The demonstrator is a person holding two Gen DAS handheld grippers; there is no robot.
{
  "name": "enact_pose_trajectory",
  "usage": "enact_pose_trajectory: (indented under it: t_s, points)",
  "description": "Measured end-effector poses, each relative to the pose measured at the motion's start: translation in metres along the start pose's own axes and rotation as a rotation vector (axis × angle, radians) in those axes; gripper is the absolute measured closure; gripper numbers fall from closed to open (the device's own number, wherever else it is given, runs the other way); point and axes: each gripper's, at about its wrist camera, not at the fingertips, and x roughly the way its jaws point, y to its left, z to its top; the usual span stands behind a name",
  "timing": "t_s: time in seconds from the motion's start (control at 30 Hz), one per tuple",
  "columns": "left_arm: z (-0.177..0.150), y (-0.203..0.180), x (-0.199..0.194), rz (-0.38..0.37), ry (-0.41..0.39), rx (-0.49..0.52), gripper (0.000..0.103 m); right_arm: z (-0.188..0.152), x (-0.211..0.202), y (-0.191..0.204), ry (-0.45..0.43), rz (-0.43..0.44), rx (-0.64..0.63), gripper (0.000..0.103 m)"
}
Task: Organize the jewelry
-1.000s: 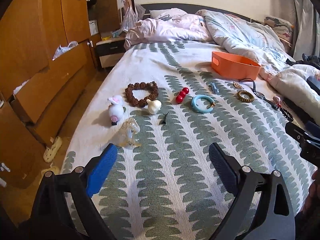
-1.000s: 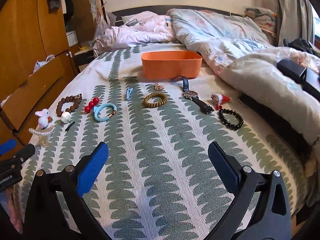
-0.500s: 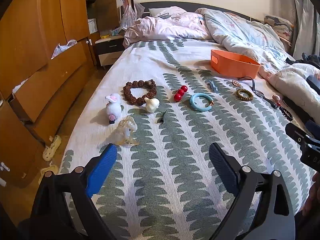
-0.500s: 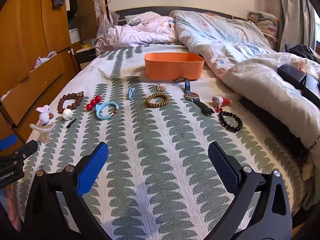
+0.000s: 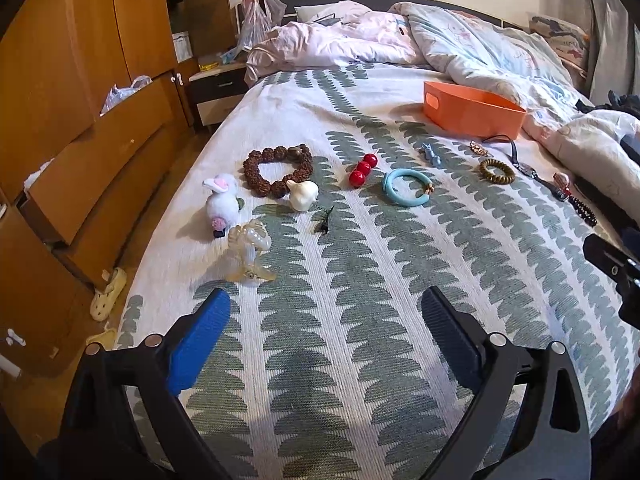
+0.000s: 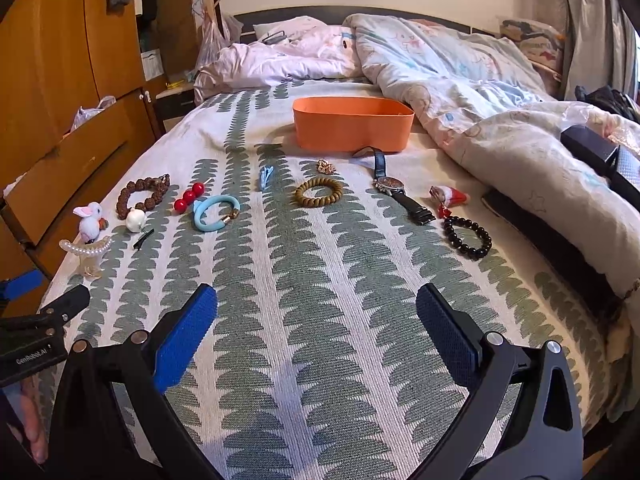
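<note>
You have not picked up anything yet, so this looks like the very start of the tidy-up. Your left claw (image 5: 326, 314) is spread wide and holds nothing. Your right claw (image 6: 316, 308) is spread wide too, and it is empty. Both hang over the foot end of the bed (image 6: 320, 320), above bare cover.

The jewelry lies in a row across the middle of the bed. Close to the left edge sit the pearl hair claw clip (image 5: 248, 250), the white bunny (image 5: 222, 204) and the brown bead bracelet (image 5: 278, 170), with a small cream charm (image 5: 303, 195) touching those beads. Next come the red beads (image 5: 363, 170) and the blue bangle (image 5: 405, 187). Toward the right edge lie the tan bead bracelet (image 6: 319, 193), the watch (image 6: 400, 196) and the black bead bracelet (image 6: 467, 237). The orange box (image 6: 352, 128) stands past the row, toward the head of the bed, by the rumpled quilt (image 6: 460, 80). I cannot see inside it from here.

I think the job is to put each piece into that box. So your next move is to pick one piece. The pearl clip is nearest your left claw. The black beads are nearest your right claw. Bring the claw down over the piece, with one finger on each side. Press a little into the soft cover, then squeeze slowly. Small beads can slip, so grab the ring across its side, not its hole.
</note>
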Motion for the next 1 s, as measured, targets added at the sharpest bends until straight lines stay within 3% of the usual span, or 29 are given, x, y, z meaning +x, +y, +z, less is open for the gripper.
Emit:
enact_pose_trajectory:
  t_s: [1.0]
  points:
    - [0.015,0.024,-0.005,0.04,-0.04,-0.056,0.008,0.002,0.002,-0.007,-0.006,-0.016,0.007,0.003]
